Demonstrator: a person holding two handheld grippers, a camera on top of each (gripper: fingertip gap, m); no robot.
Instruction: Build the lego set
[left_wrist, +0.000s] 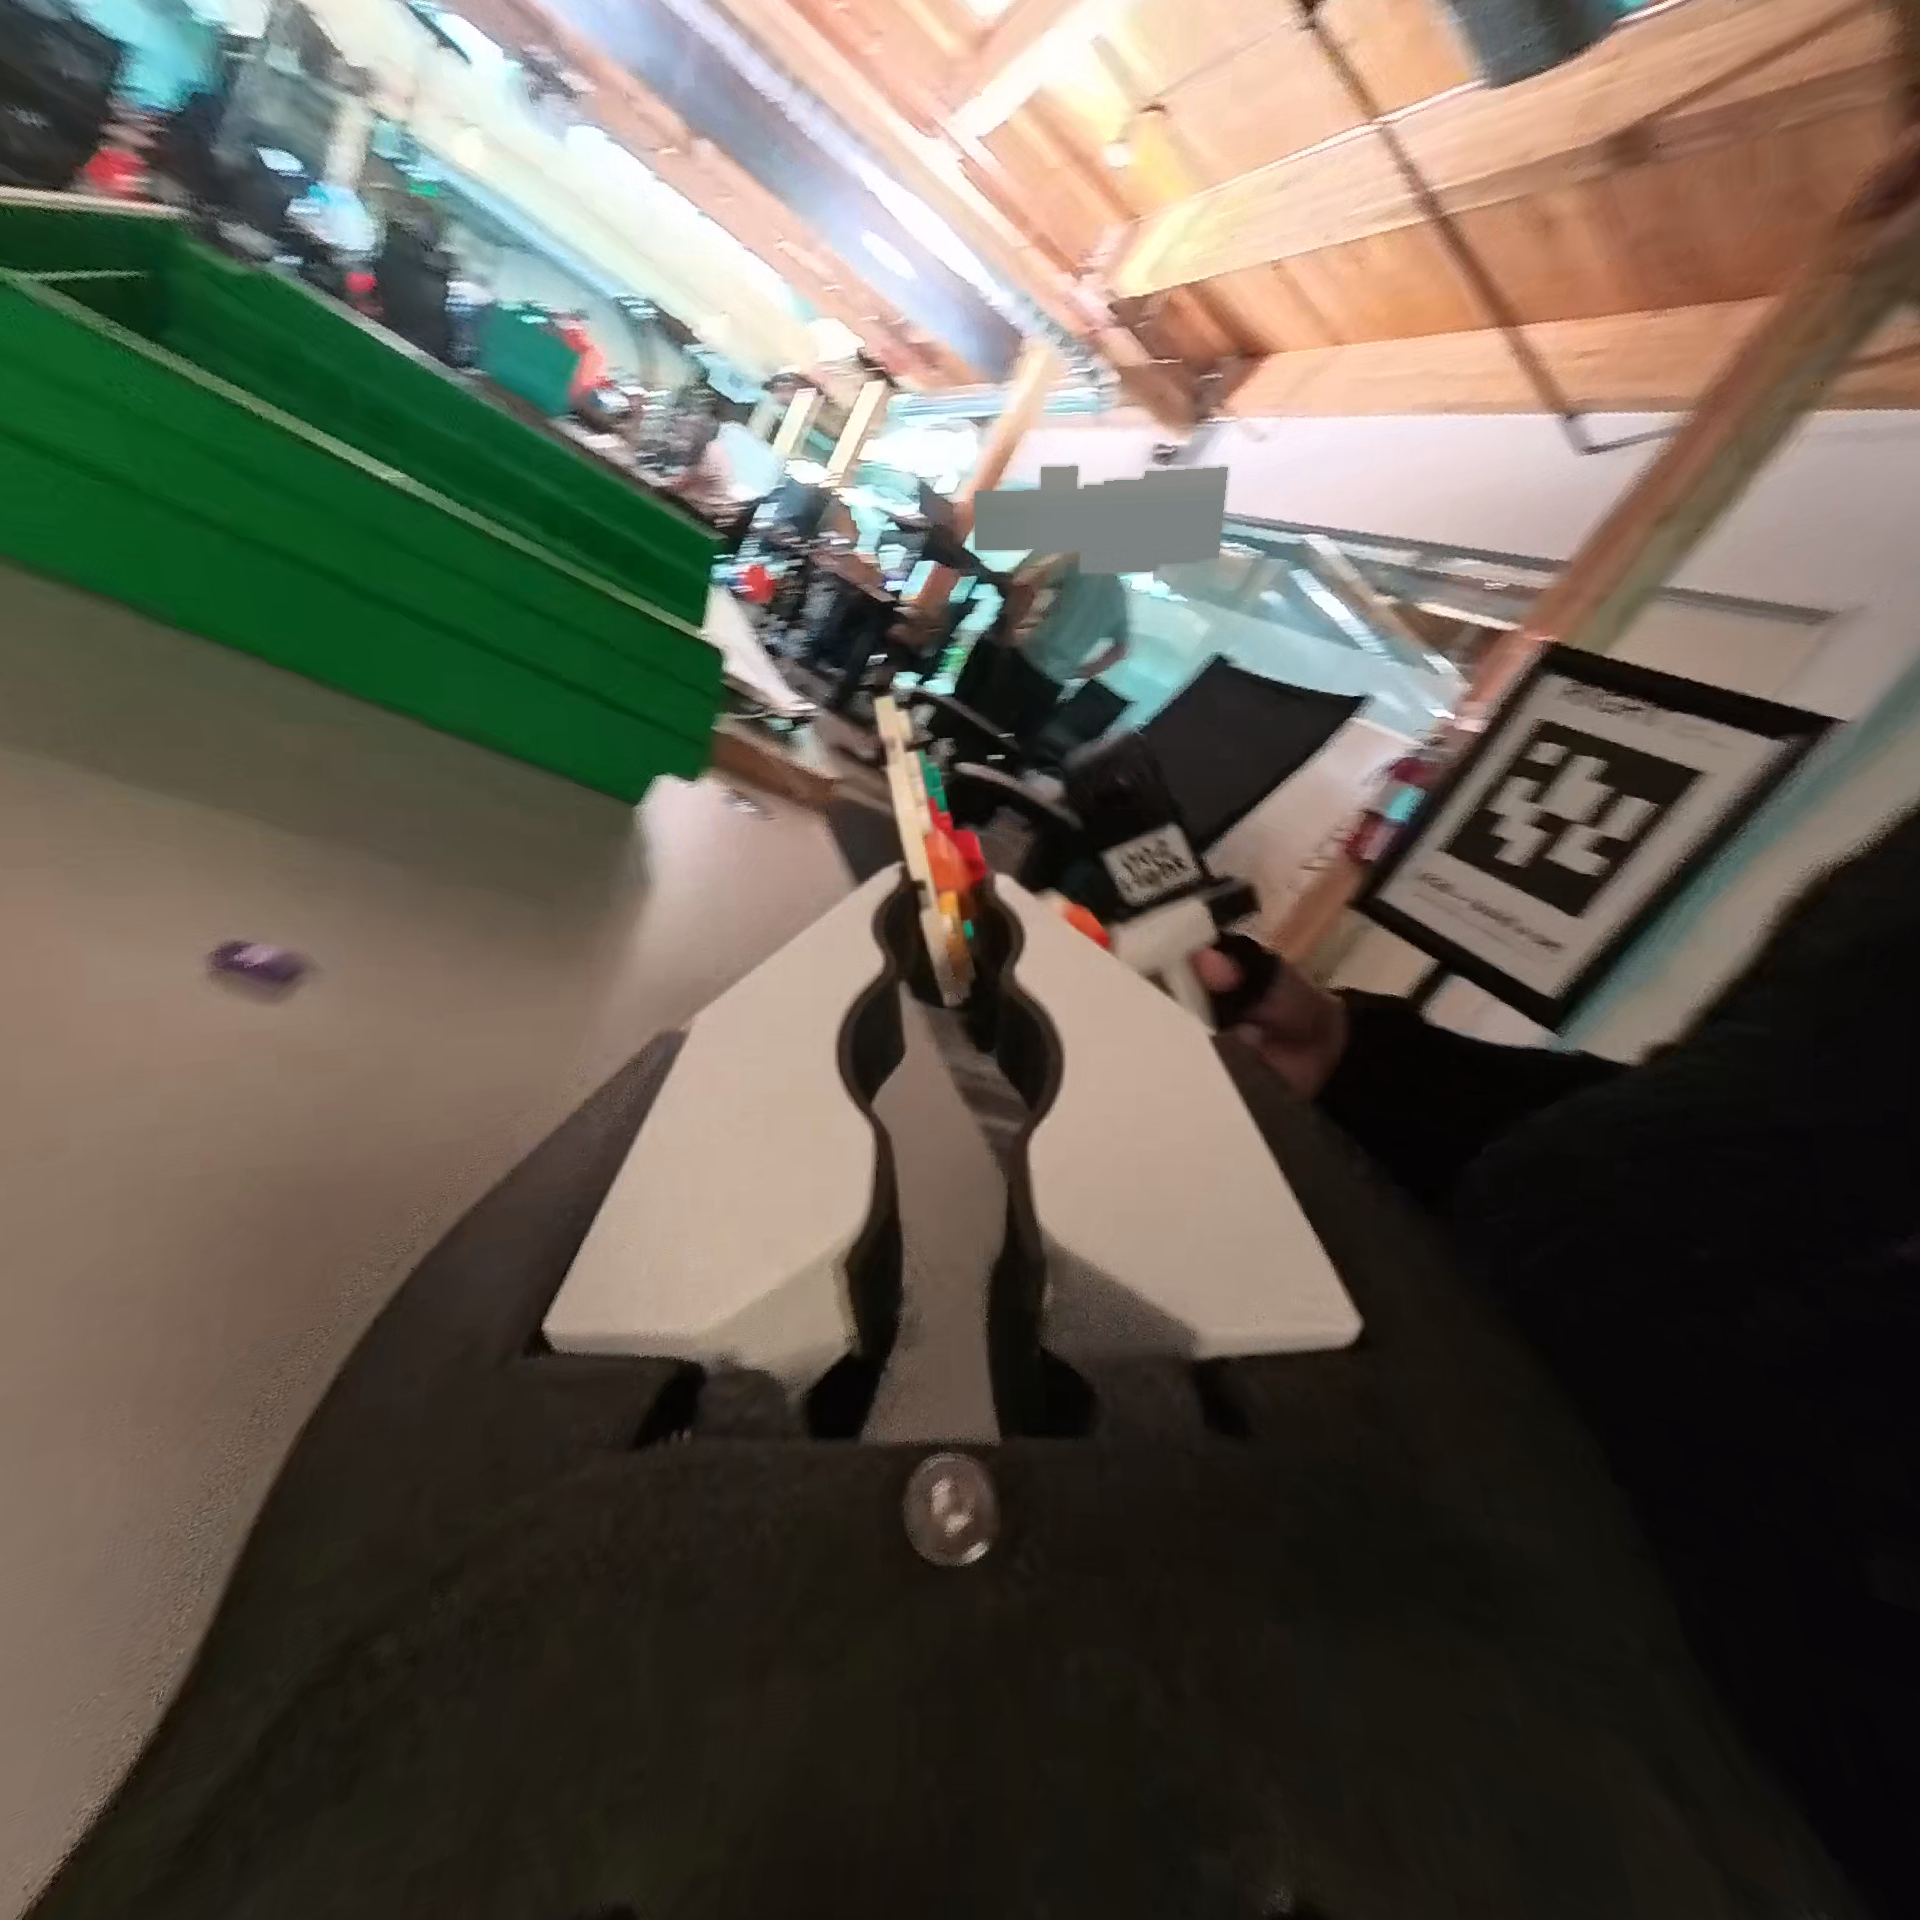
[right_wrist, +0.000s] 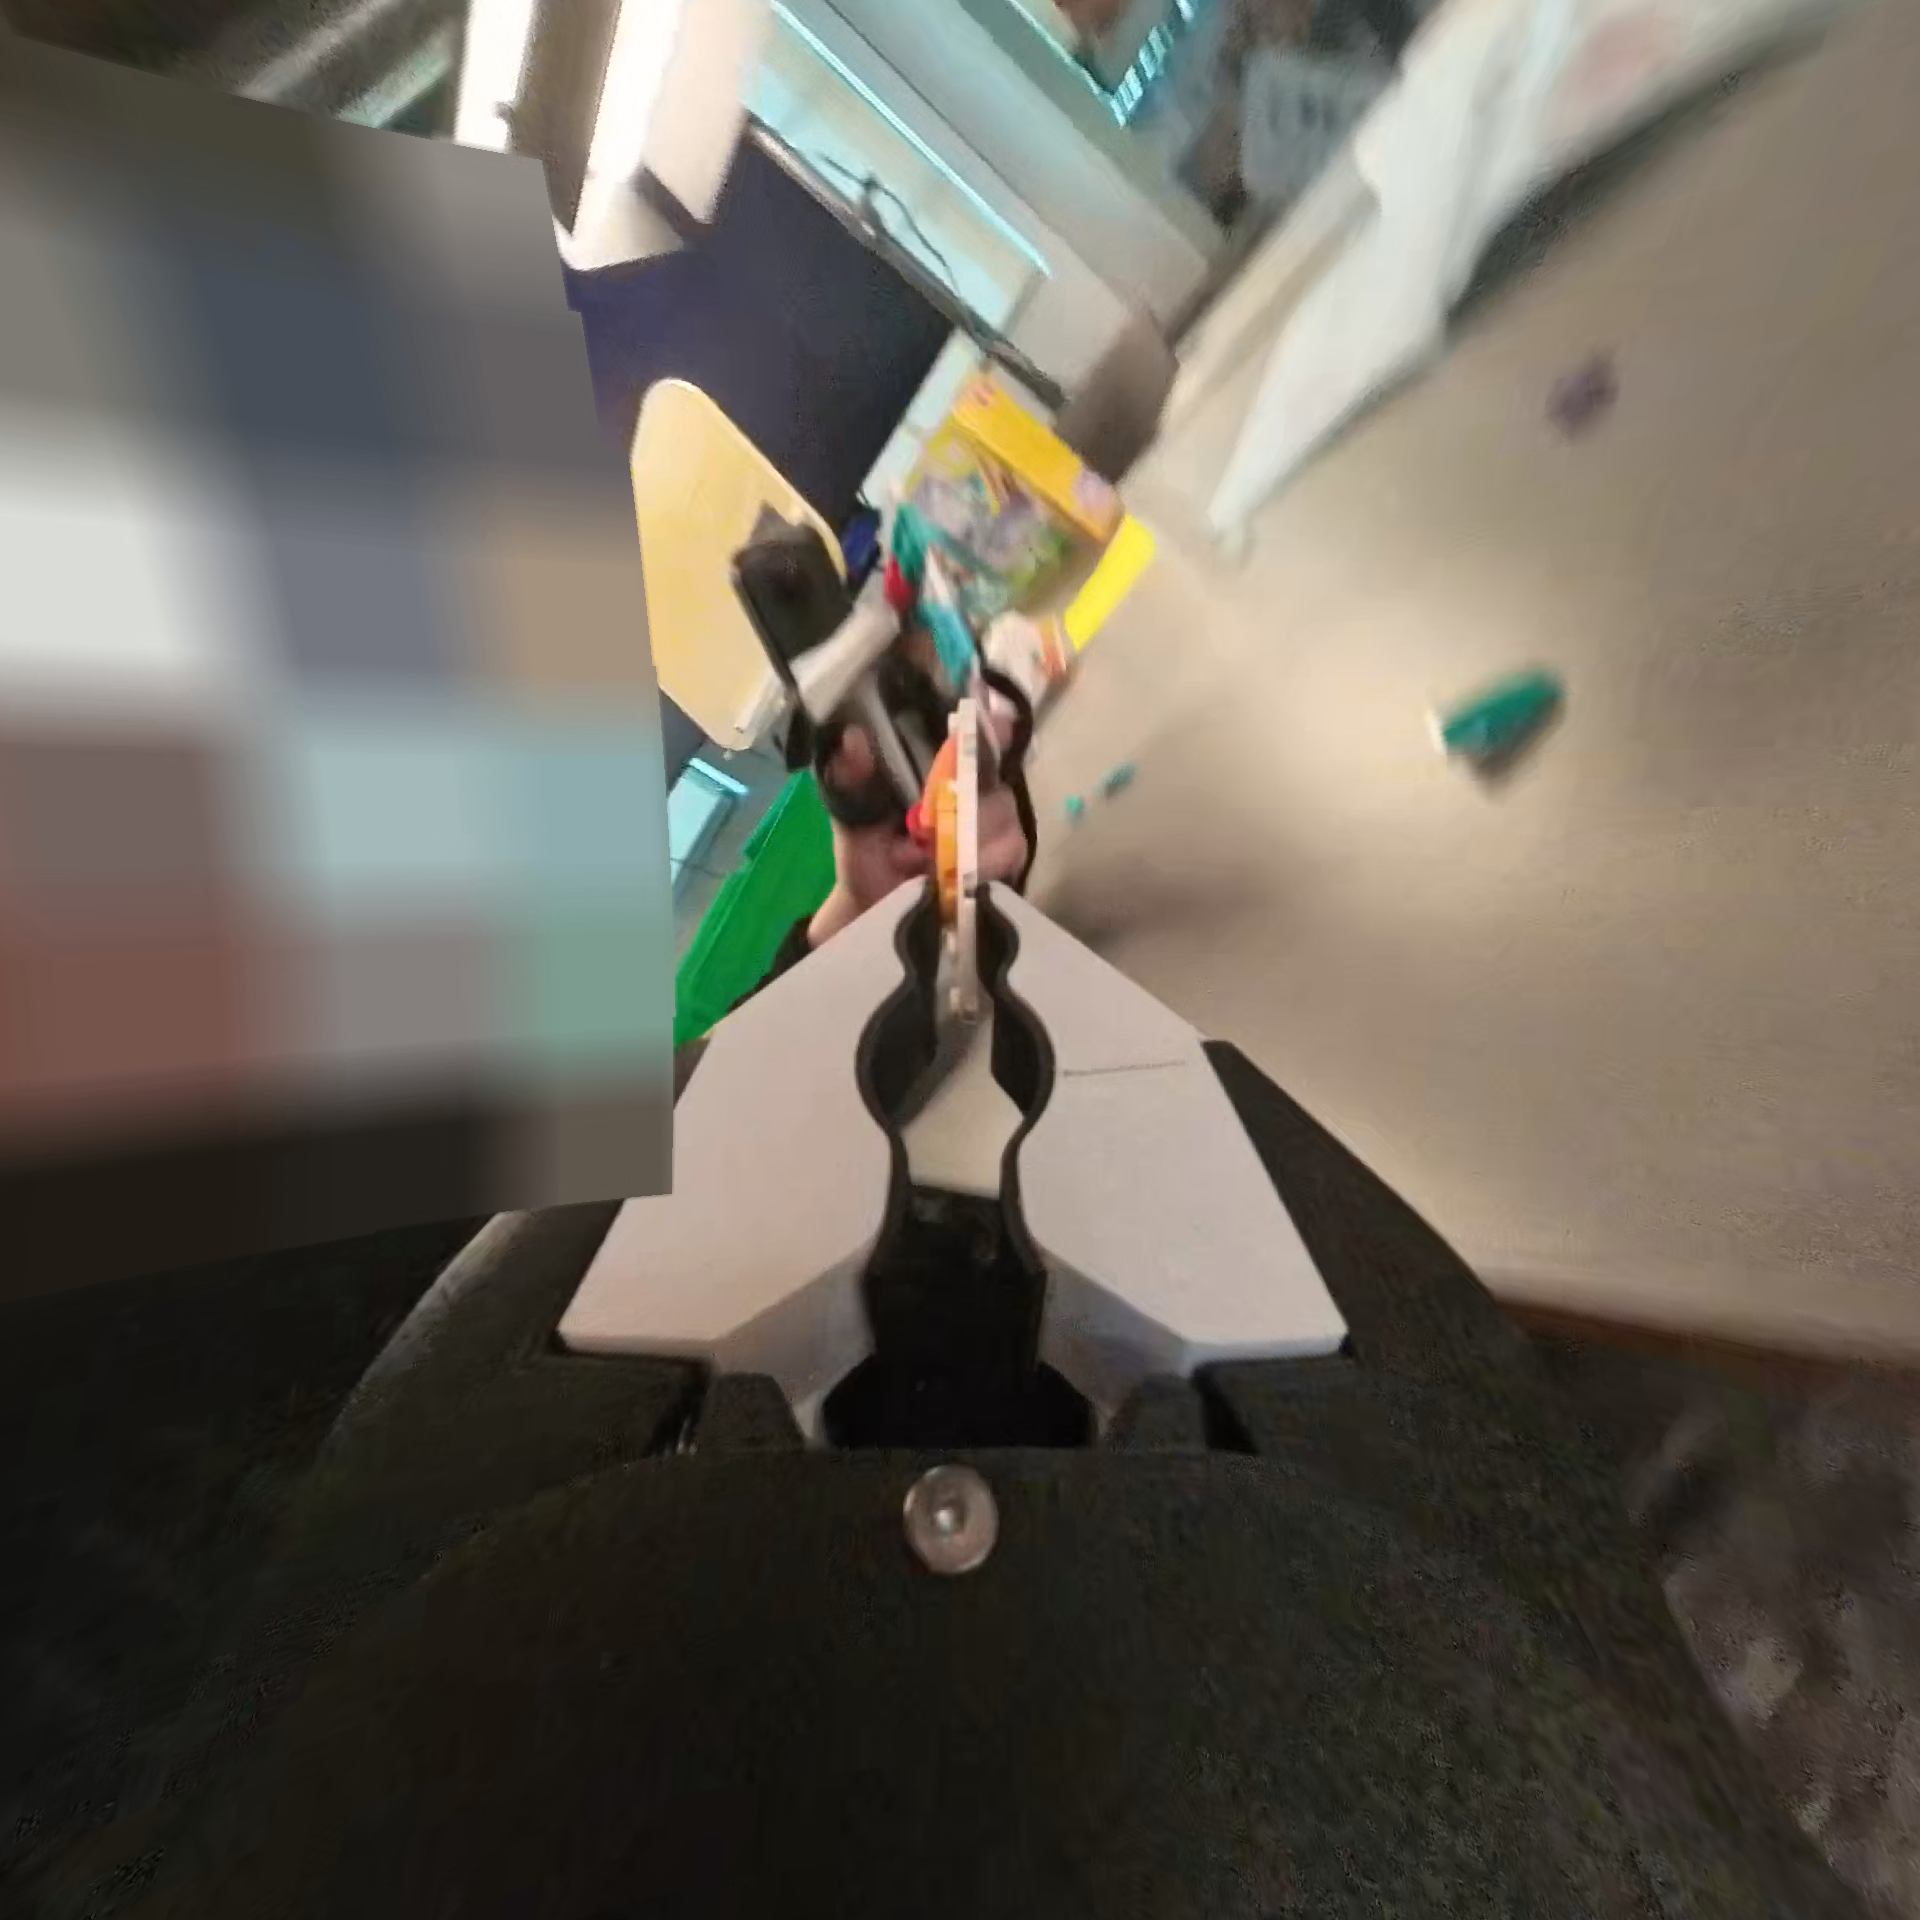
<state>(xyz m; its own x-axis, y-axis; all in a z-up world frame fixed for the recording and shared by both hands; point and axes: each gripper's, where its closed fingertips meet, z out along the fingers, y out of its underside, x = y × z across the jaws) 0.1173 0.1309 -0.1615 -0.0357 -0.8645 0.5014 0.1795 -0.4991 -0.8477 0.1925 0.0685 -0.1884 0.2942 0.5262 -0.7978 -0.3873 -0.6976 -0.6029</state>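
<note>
The left gripper (left_wrist: 948, 935) and the right gripper (right_wrist: 961, 914) are both clamped on one flat lego build (left_wrist: 920, 831), held up off the bench (left_wrist: 260, 1091). Its long side points straight out between them, so both grippers are equally near.

lego plate (left_wrist: 916, 831) edge-on — bricks blurred, purple piece (left_wrist: 255, 961) smeared, indistinct

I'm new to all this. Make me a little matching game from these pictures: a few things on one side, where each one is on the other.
Things:
1. lego build
2. purple piece
3. green bins
4. yellow box

Places:
A. stacked at the left
B. lying alone on the table
C. far end of the table
D. gripped by both tools, left tool and right tool

Pairs: 1-D, 2-B, 3-A, 4-C
</note>
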